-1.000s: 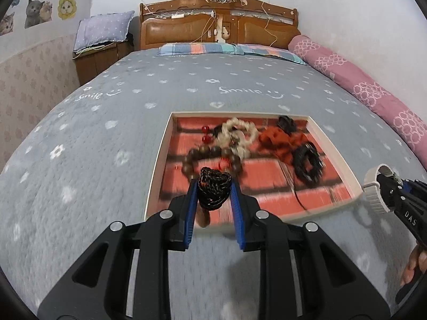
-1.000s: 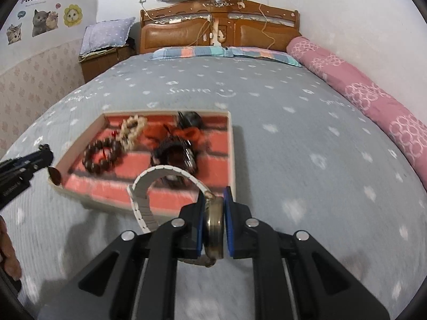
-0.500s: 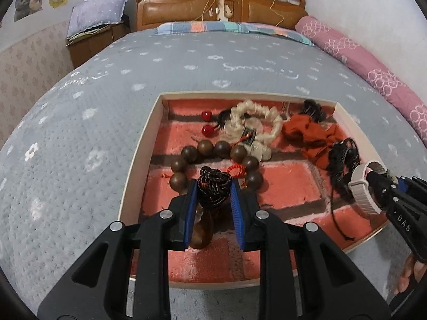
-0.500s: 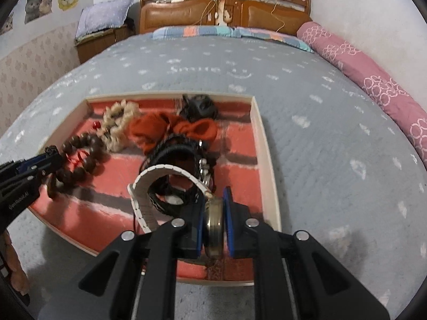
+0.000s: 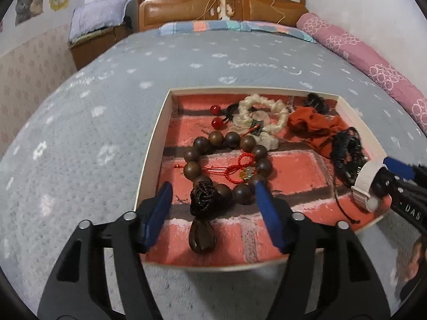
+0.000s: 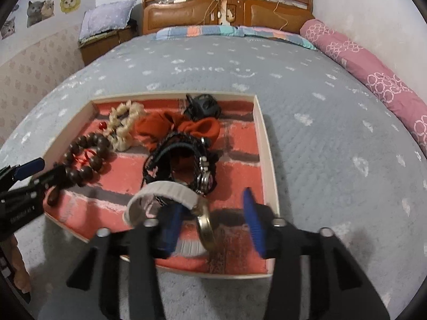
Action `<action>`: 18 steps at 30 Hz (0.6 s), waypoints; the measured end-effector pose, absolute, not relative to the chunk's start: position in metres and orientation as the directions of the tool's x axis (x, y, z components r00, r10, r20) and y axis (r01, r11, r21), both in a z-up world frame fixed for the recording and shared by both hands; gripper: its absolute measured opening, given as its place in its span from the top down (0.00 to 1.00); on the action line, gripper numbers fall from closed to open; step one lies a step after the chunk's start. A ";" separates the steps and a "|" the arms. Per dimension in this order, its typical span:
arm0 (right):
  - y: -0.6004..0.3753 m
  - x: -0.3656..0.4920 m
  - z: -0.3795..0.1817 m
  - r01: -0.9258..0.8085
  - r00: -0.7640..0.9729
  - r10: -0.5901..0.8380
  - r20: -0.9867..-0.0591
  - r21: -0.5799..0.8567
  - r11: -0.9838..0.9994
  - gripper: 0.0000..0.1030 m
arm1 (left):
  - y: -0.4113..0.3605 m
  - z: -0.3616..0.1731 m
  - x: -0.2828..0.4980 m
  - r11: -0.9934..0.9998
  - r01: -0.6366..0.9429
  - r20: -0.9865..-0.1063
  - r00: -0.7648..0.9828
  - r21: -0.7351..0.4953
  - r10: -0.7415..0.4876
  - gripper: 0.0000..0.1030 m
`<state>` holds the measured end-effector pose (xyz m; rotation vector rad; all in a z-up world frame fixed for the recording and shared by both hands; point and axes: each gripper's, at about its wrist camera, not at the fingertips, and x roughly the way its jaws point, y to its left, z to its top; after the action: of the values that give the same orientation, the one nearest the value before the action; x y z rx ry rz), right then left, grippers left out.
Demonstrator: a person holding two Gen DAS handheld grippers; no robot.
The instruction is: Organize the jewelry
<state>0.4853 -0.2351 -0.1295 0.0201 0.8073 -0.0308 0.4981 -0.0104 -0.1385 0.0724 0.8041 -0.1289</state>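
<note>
A shallow white-rimmed tray [image 5: 154, 144] with a red brick-pattern liner lies on the bed; it also shows in the right wrist view [image 6: 263, 144]. My left gripper [image 5: 213, 208] is open over its near left part, and a dark braided pendant [image 5: 202, 213] lies between the fingers beside a brown wooden bead bracelet [image 5: 226, 160]. My right gripper [image 6: 213, 224] is open over the near right part, with a white-strap watch [image 6: 170, 200] between its fingers, resting in the tray. That watch [image 5: 365, 184] and right gripper show at the right edge of the left wrist view.
The tray also holds a cream scrunchie [image 5: 263, 114], an orange cloth scrunchie [image 6: 186, 128], black cord bracelets [image 6: 178, 154] and red beads [image 5: 214, 116]. Grey patterned bedspread [image 6: 333, 146] surrounds the tray. A pink bolster [image 6: 373, 74] lies at right, a wooden headboard [image 6: 226, 8] behind.
Both grippers moved forward over the tray and opened. The left let go of the dark braided pendant and the right let go of the white watch; both now lie in the tray.
</note>
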 end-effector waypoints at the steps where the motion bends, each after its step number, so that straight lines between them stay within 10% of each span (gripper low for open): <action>1: -0.235 0.482 -0.126 0.029 0.695 -0.016 -0.719 0.006 1.000 0.54 | -0.011 -0.136 0.495 0.989 0.150 -0.720 0.688 0.018 -0.091 0.35; 7: -0.238 0.457 -0.104 0.021 0.731 -0.007 -0.682 0.013 1.000 0.16 | -0.005 -0.107 0.460 0.986 0.166 -0.676 0.727 0.003 -0.121 0.09; 18: -0.234 0.408 -0.069 0.010 0.740 -0.068 -0.669 -0.090 0.996 0.16 | 0.019 -0.070 0.378 0.990 0.143 -0.615 0.782 0.017 -0.102 0.05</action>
<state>0.4076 -0.2343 -0.0690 -0.0820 0.7366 -0.0428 0.3777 0.0186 -0.0699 0.0636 0.6605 -0.1322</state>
